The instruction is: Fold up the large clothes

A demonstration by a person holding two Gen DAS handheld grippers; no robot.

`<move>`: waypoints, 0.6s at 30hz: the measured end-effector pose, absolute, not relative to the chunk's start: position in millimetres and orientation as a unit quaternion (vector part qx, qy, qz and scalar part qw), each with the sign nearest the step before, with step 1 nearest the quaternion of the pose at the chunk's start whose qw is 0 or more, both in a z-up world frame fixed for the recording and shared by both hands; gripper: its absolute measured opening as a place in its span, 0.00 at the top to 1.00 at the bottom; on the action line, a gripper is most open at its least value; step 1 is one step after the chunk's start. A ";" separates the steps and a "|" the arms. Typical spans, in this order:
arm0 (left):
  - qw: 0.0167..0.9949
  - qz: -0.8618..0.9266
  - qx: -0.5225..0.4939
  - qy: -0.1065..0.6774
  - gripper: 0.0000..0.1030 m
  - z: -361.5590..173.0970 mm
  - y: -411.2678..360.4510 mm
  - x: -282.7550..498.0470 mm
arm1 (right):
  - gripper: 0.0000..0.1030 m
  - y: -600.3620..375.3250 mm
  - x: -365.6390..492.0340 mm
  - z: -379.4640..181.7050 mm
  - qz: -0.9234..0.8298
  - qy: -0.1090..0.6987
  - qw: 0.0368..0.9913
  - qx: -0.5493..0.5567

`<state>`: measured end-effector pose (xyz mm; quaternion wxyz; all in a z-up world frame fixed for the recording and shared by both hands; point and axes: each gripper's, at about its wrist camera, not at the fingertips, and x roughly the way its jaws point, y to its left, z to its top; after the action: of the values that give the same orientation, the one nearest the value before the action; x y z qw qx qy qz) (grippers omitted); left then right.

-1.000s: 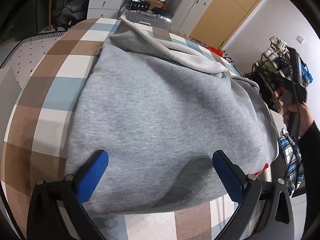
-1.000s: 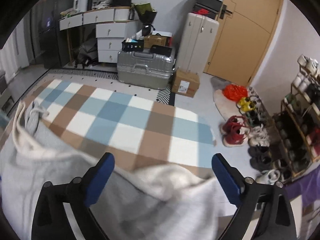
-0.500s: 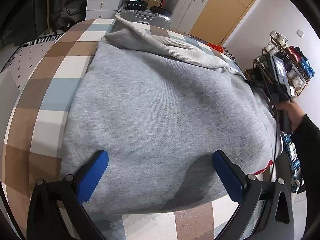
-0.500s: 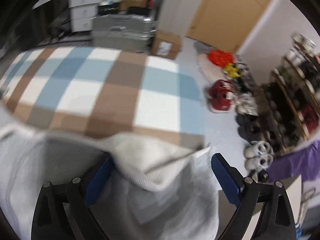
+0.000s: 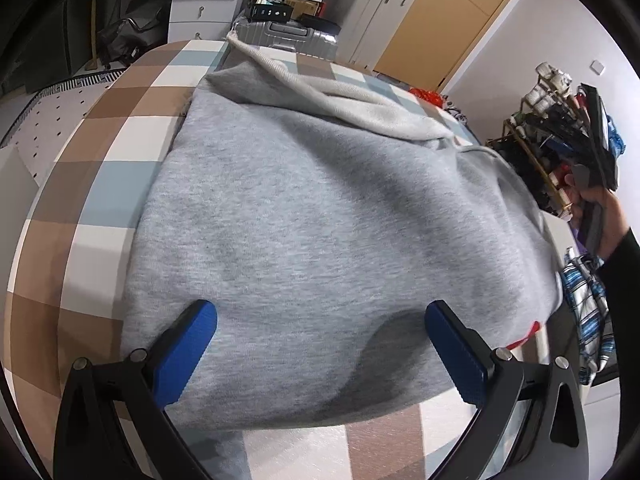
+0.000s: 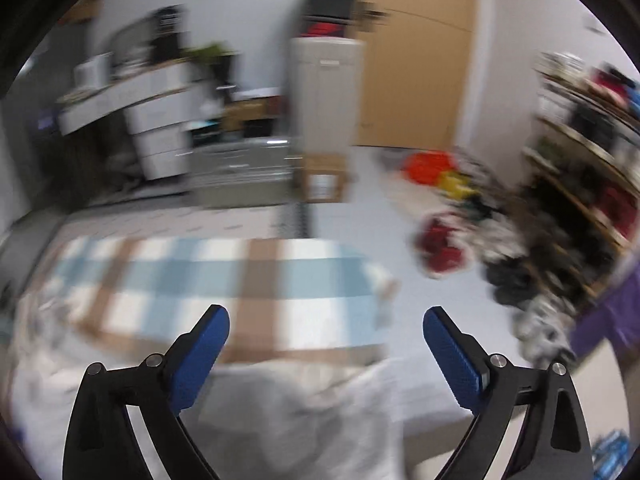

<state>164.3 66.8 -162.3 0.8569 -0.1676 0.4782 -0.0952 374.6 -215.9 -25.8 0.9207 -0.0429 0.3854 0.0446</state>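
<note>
A large grey sweatshirt (image 5: pixel 320 220) lies folded on a bed with a brown, blue and white checked cover (image 5: pixel 92 184). Its paler ribbed hem (image 5: pixel 360 108) runs along the far side. My left gripper (image 5: pixel 320 344) hovers open just above the near edge of the sweatshirt, nothing between its blue pads. In the left wrist view a hand holds the right gripper device (image 5: pixel 600 152) raised at the bed's right side. The right wrist view is motion-blurred; my right gripper (image 6: pixel 326 344) is open and empty above the pale cloth (image 6: pixel 280 408) at the bed's far end.
A silver suitcase (image 5: pixel 288 32) and white drawers (image 5: pixel 200 4) stand beyond the bed. A shoe rack (image 5: pixel 552 152) and a blue plaid garment (image 5: pixel 588 312) are at the right. Shoes (image 6: pixel 440 248) and a cardboard box (image 6: pixel 324 176) lie on the floor near a wooden door (image 6: pixel 416 60).
The right gripper dipped to the sweatshirt's far edge, then lifted away empty and swung up. The left gripper stayed open over the near edge.
</note>
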 end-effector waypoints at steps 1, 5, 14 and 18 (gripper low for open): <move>0.858 -0.096 -0.171 0.476 0.02 -161.1 67.3 163.3 | 0.02 -194.0 363.9 -21.9 0.088 0.389 0.915 -0.063; 0.863 -0.100 -0.171 0.464 0.02 -155.3 68.1 158.7 | 0.01 -109.4 325.9 -23.7 0.204 0.399 0.883 -0.138; 0.865 -0.091 -0.197 0.453 0.02 -153.6 93.1 153.9 | 0.01 35.2 301.3 -108.5 0.230 0.432 0.791 -0.367; 0.862 -0.095 -0.205 0.453 0.02 -153.8 98.7 157.1 | 0.05 46.4 316.3 -125.3 0.234 0.445 0.780 -0.372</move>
<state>157.1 98.7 -153.8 0.8623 -0.2049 0.4534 -0.0948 316.3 46.4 -125.3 0.7802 -0.3720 0.4451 0.2340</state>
